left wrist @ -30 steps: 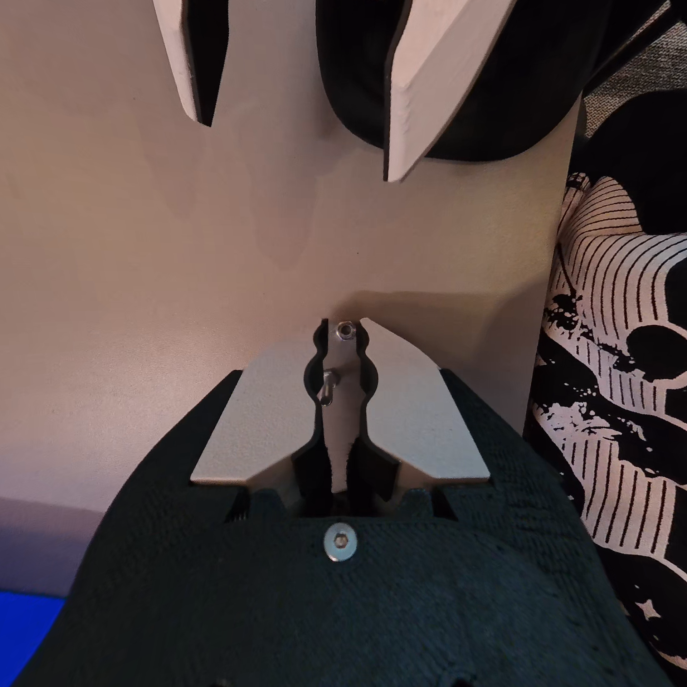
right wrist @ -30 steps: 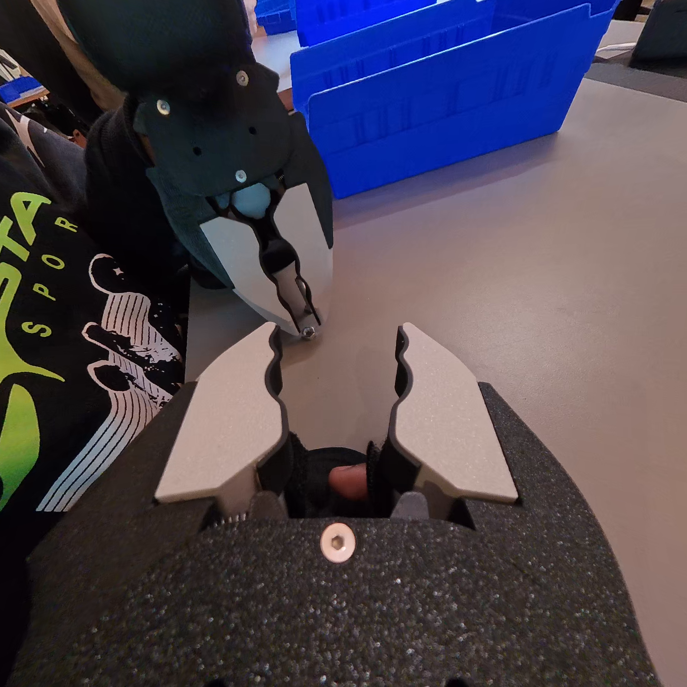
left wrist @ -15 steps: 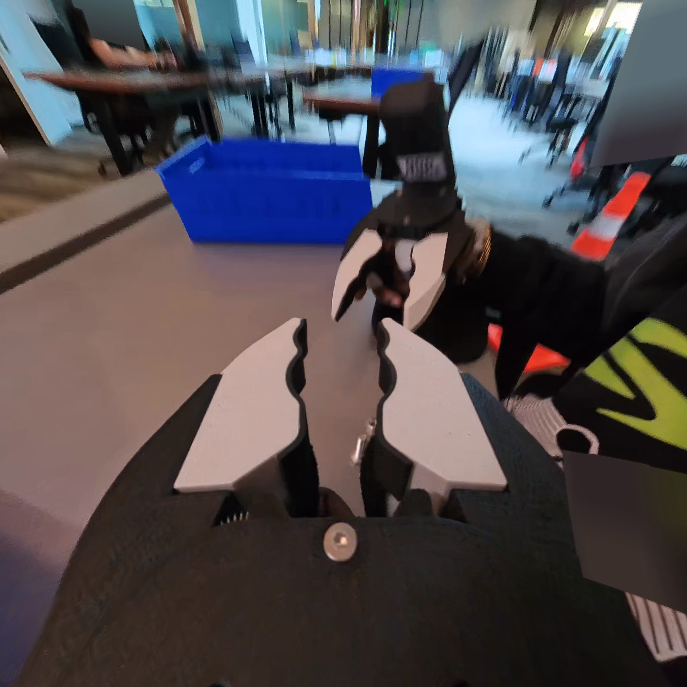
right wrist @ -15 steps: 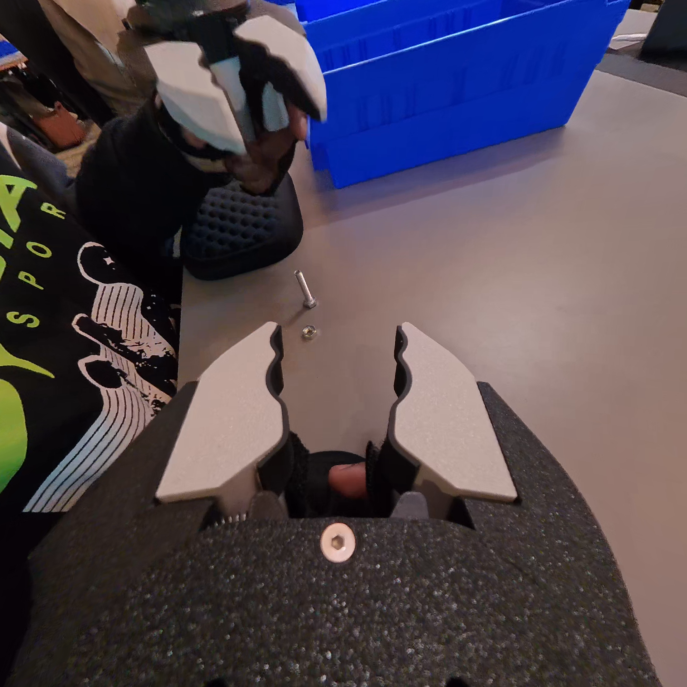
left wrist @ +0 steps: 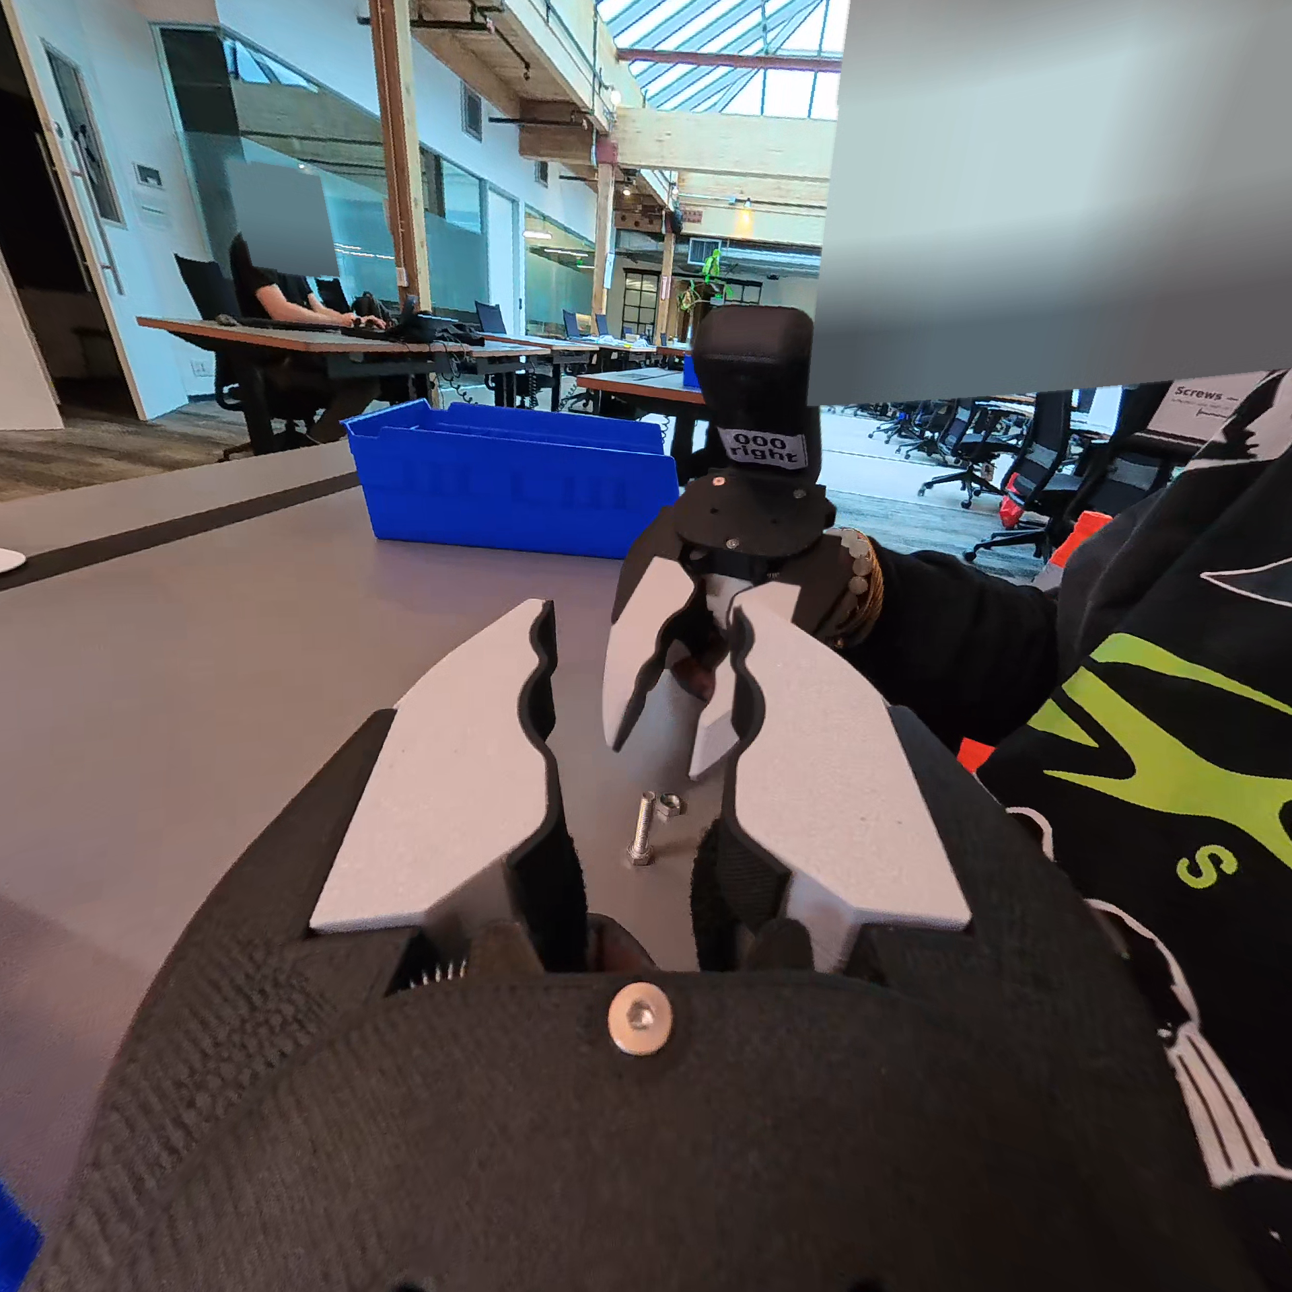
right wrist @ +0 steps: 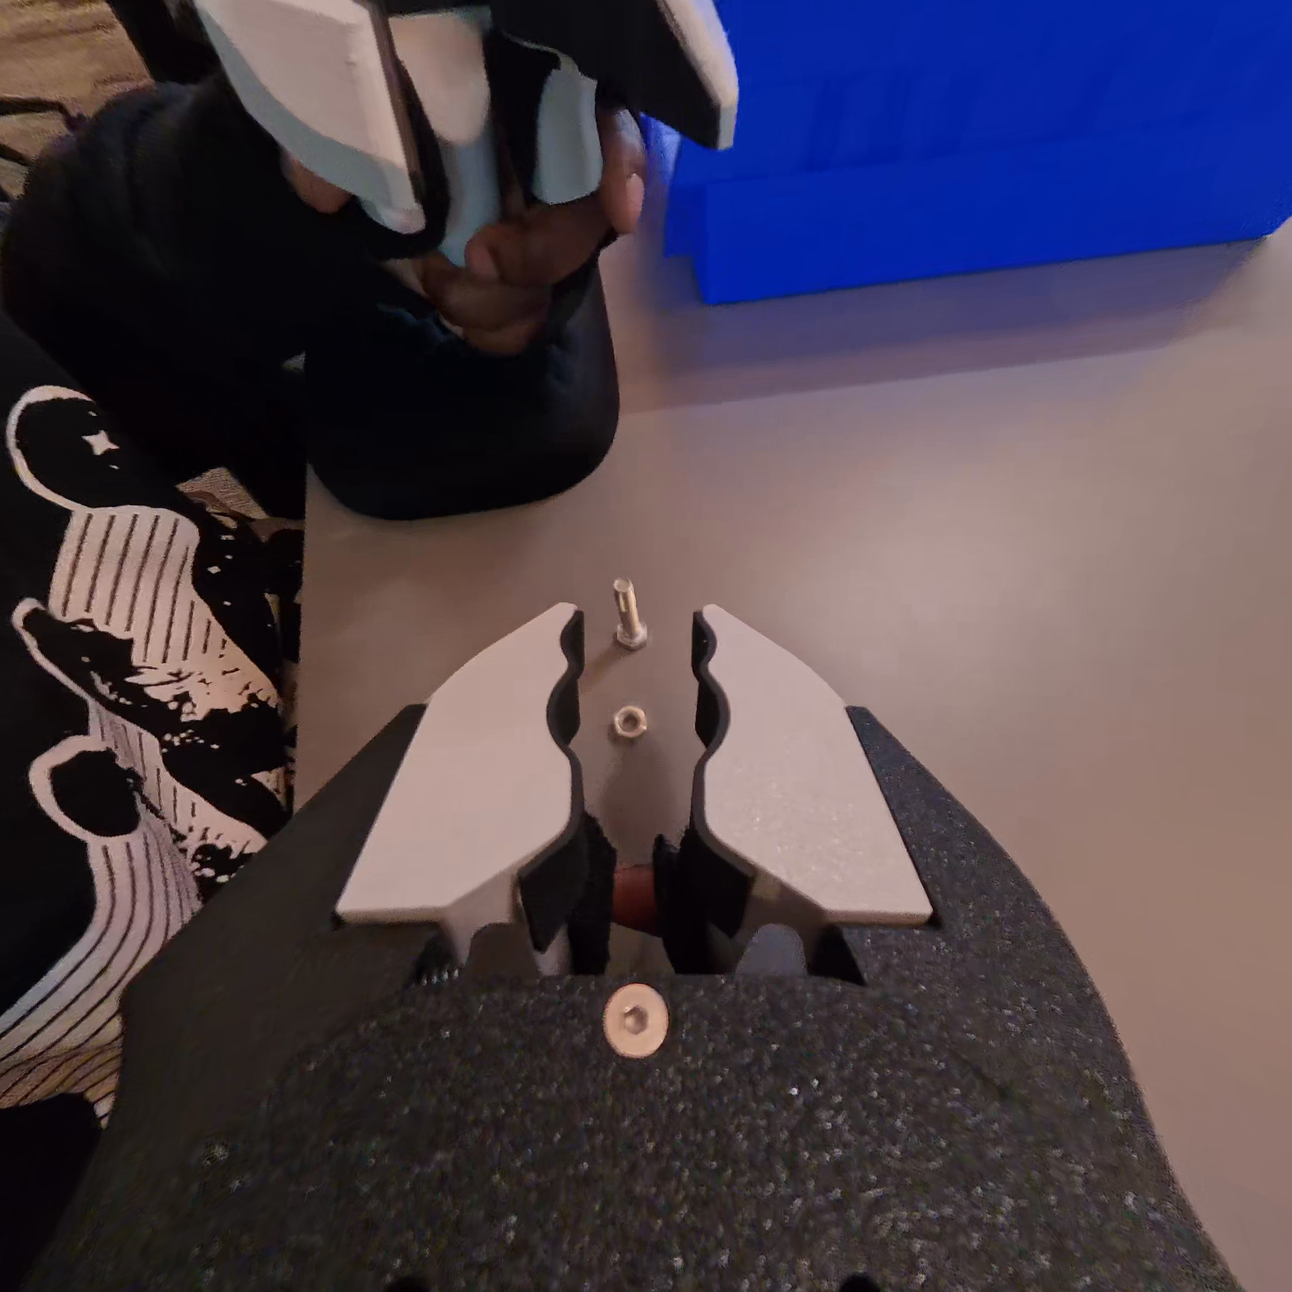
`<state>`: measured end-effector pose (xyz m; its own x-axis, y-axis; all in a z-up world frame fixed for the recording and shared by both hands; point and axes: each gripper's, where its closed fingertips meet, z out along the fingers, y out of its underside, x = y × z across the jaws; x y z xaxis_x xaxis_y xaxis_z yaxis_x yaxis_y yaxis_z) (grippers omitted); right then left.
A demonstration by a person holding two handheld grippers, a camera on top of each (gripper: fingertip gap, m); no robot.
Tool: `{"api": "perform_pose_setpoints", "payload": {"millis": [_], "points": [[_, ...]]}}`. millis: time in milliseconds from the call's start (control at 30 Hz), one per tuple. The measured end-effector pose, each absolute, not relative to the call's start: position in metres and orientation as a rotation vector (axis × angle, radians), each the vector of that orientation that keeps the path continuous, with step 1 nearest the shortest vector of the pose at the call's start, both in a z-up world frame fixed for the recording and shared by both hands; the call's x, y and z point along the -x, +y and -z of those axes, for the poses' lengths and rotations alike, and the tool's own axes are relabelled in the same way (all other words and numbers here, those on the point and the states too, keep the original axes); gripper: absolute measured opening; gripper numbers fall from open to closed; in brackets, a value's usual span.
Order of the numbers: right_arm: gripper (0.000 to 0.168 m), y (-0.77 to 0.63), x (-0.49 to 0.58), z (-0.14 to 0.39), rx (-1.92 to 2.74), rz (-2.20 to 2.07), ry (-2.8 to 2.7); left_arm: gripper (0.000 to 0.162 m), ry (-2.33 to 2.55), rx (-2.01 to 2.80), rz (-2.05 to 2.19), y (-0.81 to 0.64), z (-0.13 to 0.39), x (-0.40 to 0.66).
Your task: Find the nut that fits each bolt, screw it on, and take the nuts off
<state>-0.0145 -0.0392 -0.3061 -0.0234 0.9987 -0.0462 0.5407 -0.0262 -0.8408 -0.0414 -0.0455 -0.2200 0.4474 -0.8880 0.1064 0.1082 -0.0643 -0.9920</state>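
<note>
We see two hand-held claws over a grey table [right wrist: 979,559], both empty. In the right wrist view, the right claw [right wrist: 636,629] hangs low over the table with its fingers parted to a moderate gap. A small silver nut [right wrist: 628,721] lies flat on the table between those fingers, touching neither. Just past the fingertips lies a short silver bolt [right wrist: 626,619], its head toward the claw and its shank pointing away, close to the nut but apart from it. Farther ahead and higher up, the left claw [right wrist: 482,140] is blurred. In the left wrist view, the left claw [left wrist: 643,629] is raised with its fingers parted fairly wide, and the bolt [left wrist: 643,828] and nut [left wrist: 670,805] show on the table in the gap between them. The right claw [left wrist: 657,755] points down just beyond the nut. A blue bin [left wrist: 510,482] stands on the table well beyond both claws.
</note>
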Motion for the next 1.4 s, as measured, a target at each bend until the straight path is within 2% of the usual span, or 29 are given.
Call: {"api": "perform_pose_setpoints", "payload": {"millis": [233,633,733,867,1067,1400], "points": [[0.017,-0.047,0.025,0.311,1.657,-0.983,-1.676,0.048,0.777,1.378,0.947,-0.049,0.222,0.04],[0.006,-0.045,0.03,0.314,1.673,-0.956,-1.684,0.05,0.805,1.37,0.927,-0.051,0.224,0.038],[0.006,-0.04,0.027,0.298,1.647,-0.98,-1.622,0.051,0.836,1.41,0.898,-0.05,0.23,0.034],[0.006,-0.034,0.022,0.248,1.583,-1.073,-1.504,0.05,0.912,1.497,0.804,-0.048,0.245,0.025],[0.006,-0.041,0.027,0.202,1.503,-1.094,-1.487,0.037,0.881,1.544,0.63,-0.038,0.248,0.02],[0.006,-0.043,0.043,0.203,1.566,-1.04,-1.447,0.023,0.777,1.519,0.56,-0.032,0.242,0.022]]}}
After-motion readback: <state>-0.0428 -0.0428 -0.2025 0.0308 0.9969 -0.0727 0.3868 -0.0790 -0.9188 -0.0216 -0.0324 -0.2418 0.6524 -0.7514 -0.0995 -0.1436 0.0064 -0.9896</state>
